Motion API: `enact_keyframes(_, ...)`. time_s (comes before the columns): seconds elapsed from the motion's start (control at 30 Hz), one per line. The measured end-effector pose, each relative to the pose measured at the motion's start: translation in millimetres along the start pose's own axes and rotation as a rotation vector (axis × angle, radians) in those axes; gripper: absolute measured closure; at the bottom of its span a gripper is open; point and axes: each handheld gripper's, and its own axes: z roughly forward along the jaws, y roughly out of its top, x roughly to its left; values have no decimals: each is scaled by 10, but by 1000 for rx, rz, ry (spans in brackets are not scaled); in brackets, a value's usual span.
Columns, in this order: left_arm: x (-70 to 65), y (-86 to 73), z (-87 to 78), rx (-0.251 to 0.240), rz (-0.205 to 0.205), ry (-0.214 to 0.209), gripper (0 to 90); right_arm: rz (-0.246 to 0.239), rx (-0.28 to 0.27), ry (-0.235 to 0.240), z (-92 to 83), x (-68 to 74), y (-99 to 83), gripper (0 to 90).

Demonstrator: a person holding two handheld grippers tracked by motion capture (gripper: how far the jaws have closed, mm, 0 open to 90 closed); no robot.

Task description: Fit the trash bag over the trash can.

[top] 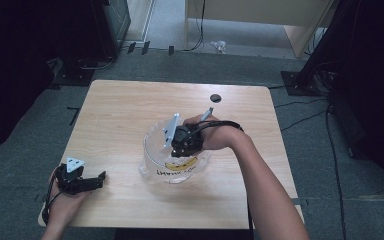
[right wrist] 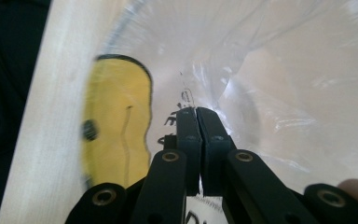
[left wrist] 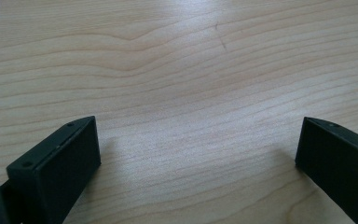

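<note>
A clear plastic bag (top: 155,145) with a yellow banana print (top: 181,163) and black lettering lies at the middle of the wooden table (top: 120,105). My right gripper (top: 180,145) reaches down into the raised bag mouth. In the right gripper view its jaws (right wrist: 196,112) are pressed together, the thin film (right wrist: 284,93) billows around them, and they seem to pinch it. The yellow print (right wrist: 116,126) lies to their left. My left gripper (top: 99,179) rests near the table's front left corner. Its jaws (left wrist: 198,149) stand wide apart over bare wood.
A small black round hole (top: 215,98) sits in the tabletop at the back, right of centre. Dark stands and cables line the floor on both sides, and a light wooden cabinet (top: 260,15) stands beyond the table.
</note>
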Motion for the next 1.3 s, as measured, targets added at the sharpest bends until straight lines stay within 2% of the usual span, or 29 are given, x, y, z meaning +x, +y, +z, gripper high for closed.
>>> enact_keyframes(0.13,0,0,-1,1,1,0,0,5,-56,-11,-186,51,-74,879)
enact_keyframes(0.3,0,0,-1,1,1,0,0,22,-105,-7,-383,145,-195,824)
enact_keyframes(0.4,0,0,0,0,0,0,0,41,-143,1,-458,208,-281,758)
enact_keyframes(0.5,1,0,-1,1,1,0,0,30,-181,0,-483,279,-383,683)
enact_keyframes(0.6,-1,0,0,0,-1,0,0,53,-210,0,-489,356,-493,600)
enact_keyframes(0.73,0,0,-1,1,1,0,0,119,-264,-18,-500,437,-649,471)
enact_keyframes(0.83,-1,0,0,0,-1,0,0,167,-313,-35,-508,473,-765,413)
enact_keyframes(1.0,-1,0,0,1,-1,0,0,290,-367,-78,-497,545,-937,173)
enact_keyframes(1.07,0,2,1,1,0,0,0,308,-381,-115,-492,580,-1002,150)
enact_keyframes(1.23,0,3,2,1,0,-1,0,399,-381,-174,-420,629,-1163,67)
enact_keyframes(1.3,1,3,2,1,0,-1,0,435,-402,-188,-392,641,-1237,12)
